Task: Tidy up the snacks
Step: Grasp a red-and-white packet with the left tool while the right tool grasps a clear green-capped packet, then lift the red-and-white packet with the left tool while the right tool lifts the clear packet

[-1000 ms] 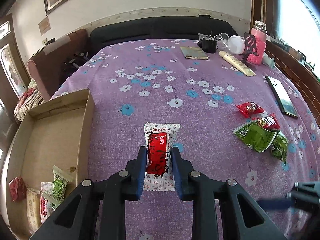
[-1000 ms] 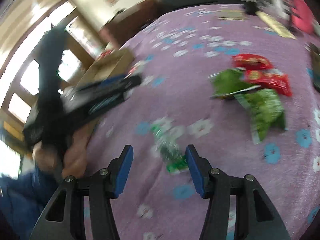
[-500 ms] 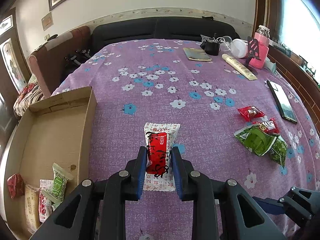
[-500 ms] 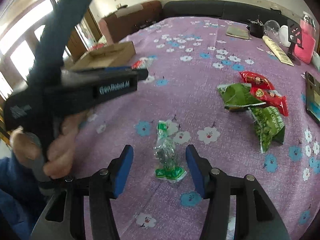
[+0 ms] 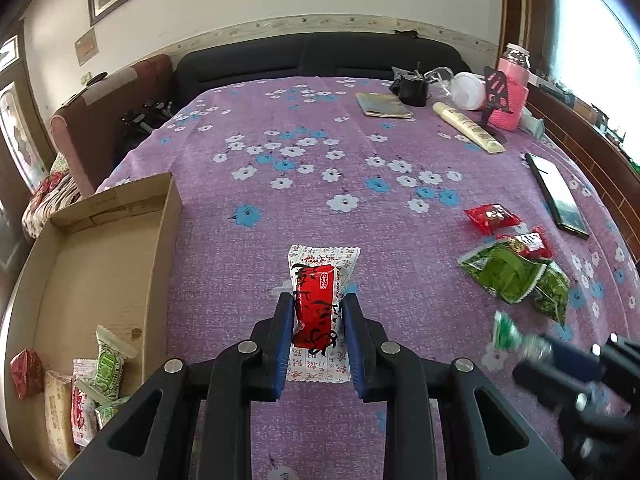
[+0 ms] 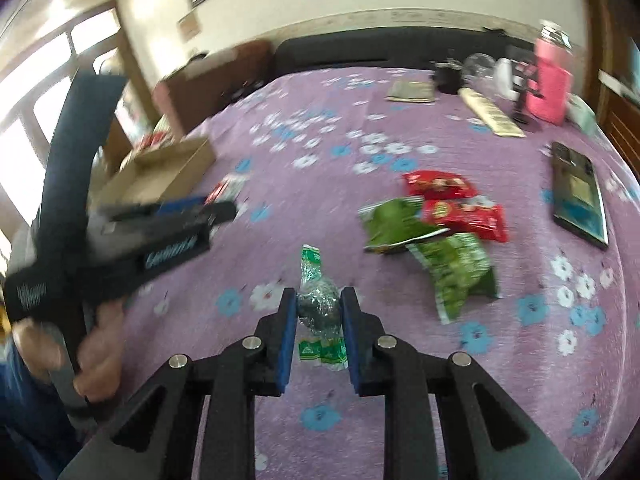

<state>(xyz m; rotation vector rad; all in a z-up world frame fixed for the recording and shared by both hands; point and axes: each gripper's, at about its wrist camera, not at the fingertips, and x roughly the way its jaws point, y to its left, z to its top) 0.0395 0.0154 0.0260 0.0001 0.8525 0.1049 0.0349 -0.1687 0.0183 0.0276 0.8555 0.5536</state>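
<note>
**A:** so where's each snack sitting right now?

**B:** left gripper [image 5: 316,336] is clamped on the red-and-white packet [image 5: 318,312], blue pads squeezing both its sides, packet sticking out the front over the purple flowered cloth [image 5: 304,200]. The cardboard box [image 5: 100,264] is to its left with a few snacks already at the near end.

**A:** and the right one?

**B:** right gripper [image 6: 318,320] has just been closing, and its pads now pinch the small green foil candy [image 6: 318,304] between them. The pile of green and red bags [image 6: 436,232] lies farther off to its right, apart from it.
</note>
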